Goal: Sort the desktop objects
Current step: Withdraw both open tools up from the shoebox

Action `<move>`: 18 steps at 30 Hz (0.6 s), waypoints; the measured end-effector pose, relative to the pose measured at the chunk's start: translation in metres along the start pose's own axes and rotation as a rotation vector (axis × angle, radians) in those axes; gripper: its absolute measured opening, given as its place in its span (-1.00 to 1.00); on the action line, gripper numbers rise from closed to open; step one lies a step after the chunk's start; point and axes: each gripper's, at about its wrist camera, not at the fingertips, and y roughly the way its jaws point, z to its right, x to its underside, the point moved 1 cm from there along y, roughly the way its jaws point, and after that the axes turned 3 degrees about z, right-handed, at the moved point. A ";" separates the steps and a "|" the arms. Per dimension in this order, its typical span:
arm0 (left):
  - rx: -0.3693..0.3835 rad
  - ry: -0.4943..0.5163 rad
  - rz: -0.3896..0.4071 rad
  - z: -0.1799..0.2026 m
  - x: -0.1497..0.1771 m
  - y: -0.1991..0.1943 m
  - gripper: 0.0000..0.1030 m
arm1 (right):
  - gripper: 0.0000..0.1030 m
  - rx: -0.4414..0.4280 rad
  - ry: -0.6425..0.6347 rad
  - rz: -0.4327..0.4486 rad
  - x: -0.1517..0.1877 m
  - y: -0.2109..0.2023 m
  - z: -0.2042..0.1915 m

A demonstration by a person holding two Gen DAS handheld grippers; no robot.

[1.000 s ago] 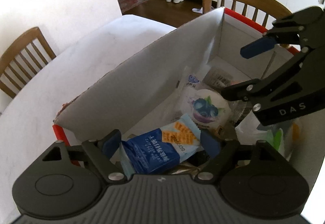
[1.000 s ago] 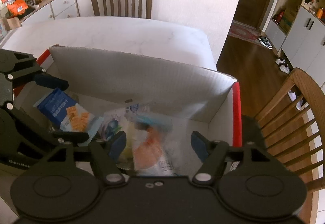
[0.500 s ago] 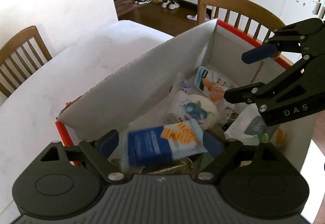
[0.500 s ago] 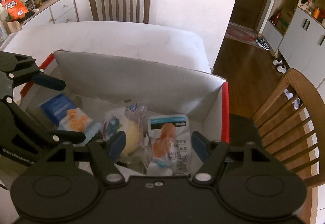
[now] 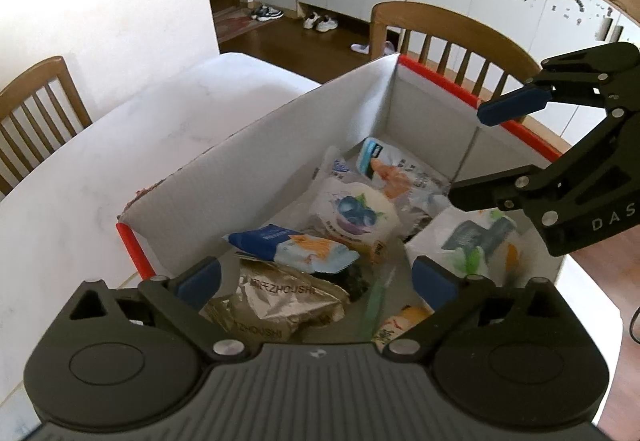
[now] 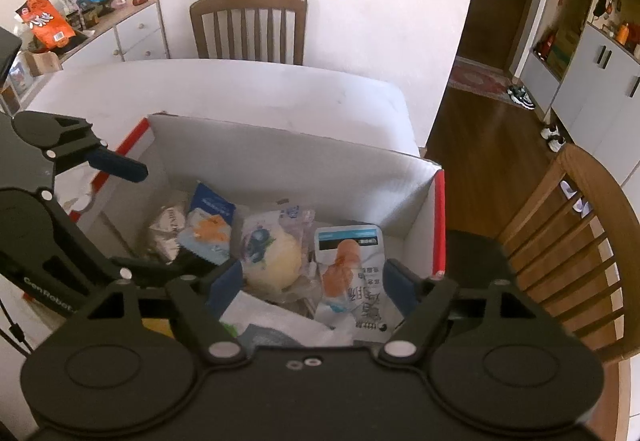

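Both grippers tilt steeply down over the box. The left gripper and right gripper hold nothing, jaws wide and opening; the blue packet and sausage pack lie below, untouched.

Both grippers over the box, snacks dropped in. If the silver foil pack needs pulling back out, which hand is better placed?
Left, probably. The left gripper hangs right over the silver foil pack, jaws opening with nothing between them. The right gripper sits above the orange-print pouch at the box's other end.
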 end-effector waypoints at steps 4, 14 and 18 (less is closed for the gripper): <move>0.020 0.001 0.022 0.003 0.002 -0.010 0.99 | 0.52 -0.008 -0.005 0.012 0.000 -0.010 -0.007; 0.060 -0.025 0.080 0.004 0.013 -0.038 0.99 | 0.59 -0.035 0.014 0.069 0.007 -0.042 -0.021; 0.069 -0.043 0.119 0.003 0.019 -0.053 0.99 | 0.60 -0.048 0.035 0.096 0.010 -0.053 -0.026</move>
